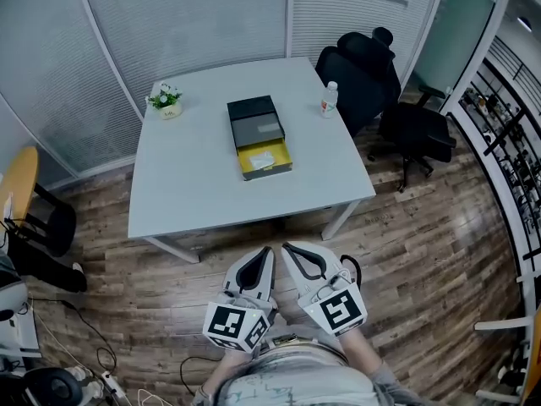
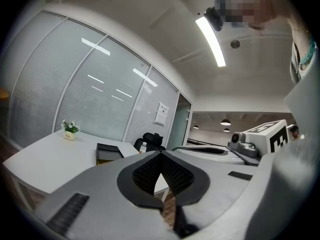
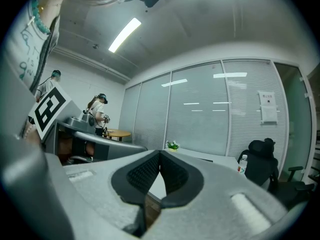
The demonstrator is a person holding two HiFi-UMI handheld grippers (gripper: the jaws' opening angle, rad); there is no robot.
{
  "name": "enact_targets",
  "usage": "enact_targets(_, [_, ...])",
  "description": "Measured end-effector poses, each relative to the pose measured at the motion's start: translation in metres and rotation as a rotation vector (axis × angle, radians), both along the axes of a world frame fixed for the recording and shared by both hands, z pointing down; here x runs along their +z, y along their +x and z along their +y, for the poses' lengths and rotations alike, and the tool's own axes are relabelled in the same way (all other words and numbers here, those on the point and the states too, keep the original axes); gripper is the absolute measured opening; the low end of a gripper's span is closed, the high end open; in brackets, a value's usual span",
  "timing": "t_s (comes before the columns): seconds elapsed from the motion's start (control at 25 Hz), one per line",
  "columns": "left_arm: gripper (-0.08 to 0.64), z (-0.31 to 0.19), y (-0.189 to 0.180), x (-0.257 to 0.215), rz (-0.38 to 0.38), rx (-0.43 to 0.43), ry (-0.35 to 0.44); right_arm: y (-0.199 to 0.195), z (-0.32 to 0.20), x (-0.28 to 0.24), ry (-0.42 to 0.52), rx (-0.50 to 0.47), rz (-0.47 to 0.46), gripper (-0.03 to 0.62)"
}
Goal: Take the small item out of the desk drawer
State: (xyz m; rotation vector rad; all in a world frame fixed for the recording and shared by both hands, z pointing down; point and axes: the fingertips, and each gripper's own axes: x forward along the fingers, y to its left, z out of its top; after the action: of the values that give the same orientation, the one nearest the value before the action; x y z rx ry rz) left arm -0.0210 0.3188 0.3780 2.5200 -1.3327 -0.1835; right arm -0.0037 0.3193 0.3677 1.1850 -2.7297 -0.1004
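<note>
Both tongs are shut and empty. In the left gripper view the left tongs [image 2: 160, 153] have their dark ribbed pads meeting at the tip with nothing between them, and the right gripper view shows the right tongs [image 3: 160, 151] pressed together the same way. In the head view they sit side by side at the bottom, tips near each other and pointing toward the desk [image 1: 194, 184]. They hang over the wooden floor [image 1: 423, 252], short of the desk's near edge and well apart from anything on it. In the middle of the desk stands a black box [image 1: 254, 118] with its drawer [image 1: 283, 153] pulled out toward the person. The drawer's inside is yellow, and the item [image 1: 260, 161] lies in it – small, pale and flat, though too small to tell what it is. Neither pair of tongs is near it. A potted plant [image 1: 164, 99] with white flowers stands at the far left corner of the desk, and a clear bottle [image 1: 329, 99] with a red label stands near the far right edge. A black chair [image 1: 363, 70] is just beside that right corner, with a second dark seat [image 1: 418, 129] further right on the floor. Frosted glass partitions [image 1: 194, 15] close off the space behind the desk. The right gripper view also takes in two people [image 3: 99, 111] standing far off to the left, beside a round wooden table [image 3: 117, 132].
</note>
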Motion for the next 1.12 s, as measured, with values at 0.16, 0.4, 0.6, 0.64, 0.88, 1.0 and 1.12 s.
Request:
enact_targets(0.16, [-0.003, -0.016, -0.015, 0.002, -0.006, 0.016, 0.002, -0.015, -0.015, 0.004, -0.006, 0.013, 0.0, 0.003])
enact_targets(0.4, [-0.003, -0.03, -0.029, 0.007, -0.008, 0.032, -0.006, -0.026, -0.029, 0.011, -0.022, 0.029, 0.005, 0.003])
enact_targets(0.6, [-0.003, -0.039, -0.036, 0.013, -0.008, 0.028, -0.029, -0.031, -0.039, 0.012, -0.026, 0.034, 0.006, 0.003])
enact_targets(0.64, [-0.003, -0.041, -0.037, 0.013, -0.009, 0.025, -0.031, -0.031, -0.042, 0.012, -0.028, 0.033, 0.003, 0.003])
enact_targets(0.88, [-0.003, -0.065, -0.035, 0.017, -0.016, 0.008, -0.039, -0.029, -0.067, 0.013, -0.032, 0.014, -0.013, 0.003])
enact_targets(1.0, [-0.003, -0.084, -0.033, 0.014, -0.017, -0.006, -0.039, -0.029, -0.085, 0.013, -0.035, -0.004, -0.017, 0.003])
enact_targets(1.12, [-0.003, -0.107, -0.029, 0.012, -0.02, -0.018, -0.03, -0.028, -0.107, 0.011, -0.031, -0.024, -0.02, 0.003])
